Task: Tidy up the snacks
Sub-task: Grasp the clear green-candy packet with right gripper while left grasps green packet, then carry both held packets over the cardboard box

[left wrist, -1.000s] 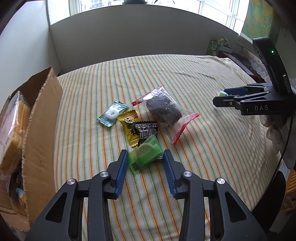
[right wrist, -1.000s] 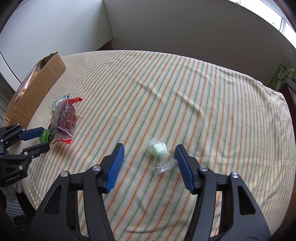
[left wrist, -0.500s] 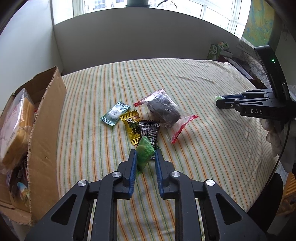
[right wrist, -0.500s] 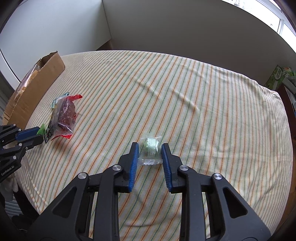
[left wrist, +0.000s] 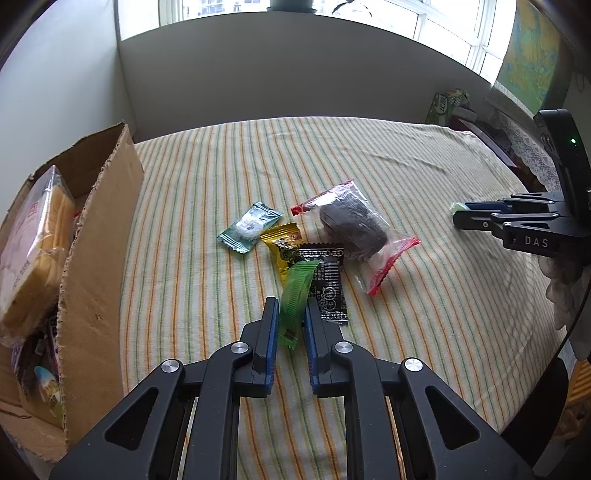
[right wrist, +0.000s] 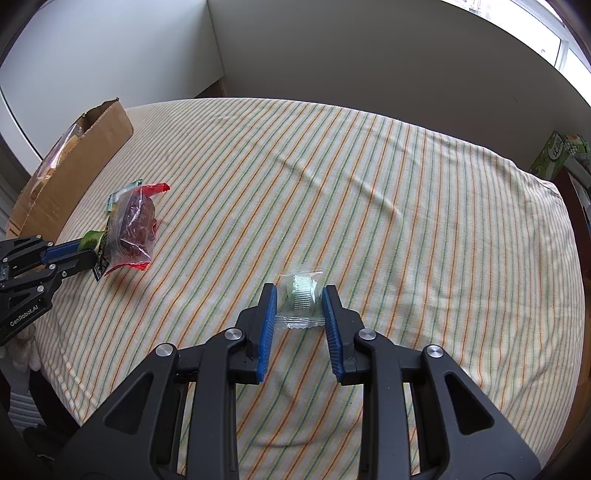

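My left tongs [left wrist: 291, 319] pinch the green packet [left wrist: 294, 295], closing, pile at 12; right tongs [right wrist: 298, 304] clamp the clear packet [right wrist: 301, 301].

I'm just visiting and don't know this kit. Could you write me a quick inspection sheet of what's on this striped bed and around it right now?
Surface: striped cloth, slightly wrinkled.
Job's things: green packet and clear-wrapped sweet, each between gripper pads; teal packet, yellow packet, black packet and red-edged bag clustered and overlapping; cardboard box at the left edge, already holding snacks.
Clutter: nothing seen.
Grippers: left gripper closing, pads on the green packet; right gripper shut on the clear-wrapped sweet.
Cables: dark cable hanging below the right gripper.
Surroundings: white wall, window, green carton.
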`<state>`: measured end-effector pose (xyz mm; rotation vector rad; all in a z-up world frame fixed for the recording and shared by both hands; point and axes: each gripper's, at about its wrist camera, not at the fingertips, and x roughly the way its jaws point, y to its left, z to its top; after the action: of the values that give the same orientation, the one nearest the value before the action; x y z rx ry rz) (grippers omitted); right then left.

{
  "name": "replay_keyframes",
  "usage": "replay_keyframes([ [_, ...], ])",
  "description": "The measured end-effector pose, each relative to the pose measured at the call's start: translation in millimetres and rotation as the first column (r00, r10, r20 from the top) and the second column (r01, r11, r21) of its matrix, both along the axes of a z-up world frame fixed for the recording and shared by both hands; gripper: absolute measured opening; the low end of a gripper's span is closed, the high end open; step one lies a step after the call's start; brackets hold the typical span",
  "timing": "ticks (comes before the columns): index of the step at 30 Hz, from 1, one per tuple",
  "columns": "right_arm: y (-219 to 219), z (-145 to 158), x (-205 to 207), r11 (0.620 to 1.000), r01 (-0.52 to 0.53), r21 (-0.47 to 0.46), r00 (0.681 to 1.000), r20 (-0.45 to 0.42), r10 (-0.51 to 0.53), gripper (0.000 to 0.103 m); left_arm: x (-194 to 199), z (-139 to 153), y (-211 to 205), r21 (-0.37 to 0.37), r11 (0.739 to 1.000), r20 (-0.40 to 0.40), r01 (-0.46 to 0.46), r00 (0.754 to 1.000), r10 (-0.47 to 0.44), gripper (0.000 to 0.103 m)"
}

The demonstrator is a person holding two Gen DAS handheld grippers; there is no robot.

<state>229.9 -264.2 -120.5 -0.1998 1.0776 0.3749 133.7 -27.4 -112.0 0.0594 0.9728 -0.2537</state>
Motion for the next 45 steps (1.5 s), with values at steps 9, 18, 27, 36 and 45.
replay_keyframes([
  [9, 0, 3, -2, 1.0, 0.002, 0.003, 1.0, 0.008, -0.002, 0.026, -3, 4, 2, -0.005, 1.0, 0.012, -0.004, 1.0, 0.004, 0.004],
  [18, 6, 20, -11, 1.0, -0.003, 0.024, 0.999, 0.037, 0.003, 0.026, -9, 19, 2, -0.02, 1.0, 0.044, -0.01, 0.999, 0.01, 0.004],
  [27, 42, 59, -28, 0.994, -0.079, 0.077, 0.992, 0.103, 0.071, 0.026, -24, 49, 21, -0.042, 0.999, 0.112, -0.035, 0.993, 0.039, 0.004],
  [36, 111, 84, -44, 0.973, -0.196, 0.118, 0.974, 0.139, 0.18, 0.026, -38, 67, 56, -0.042, 0.995, 0.164, -0.092, 0.982, 0.098, 0.004],
  [45, 187, 88, -55, 0.942, -0.307, 0.133, 0.947, 0.142, 0.288, 0.026, -55, 73, 111, -0.041, 0.981, 0.189, -0.191, 0.962, 0.195, 0.004],
])
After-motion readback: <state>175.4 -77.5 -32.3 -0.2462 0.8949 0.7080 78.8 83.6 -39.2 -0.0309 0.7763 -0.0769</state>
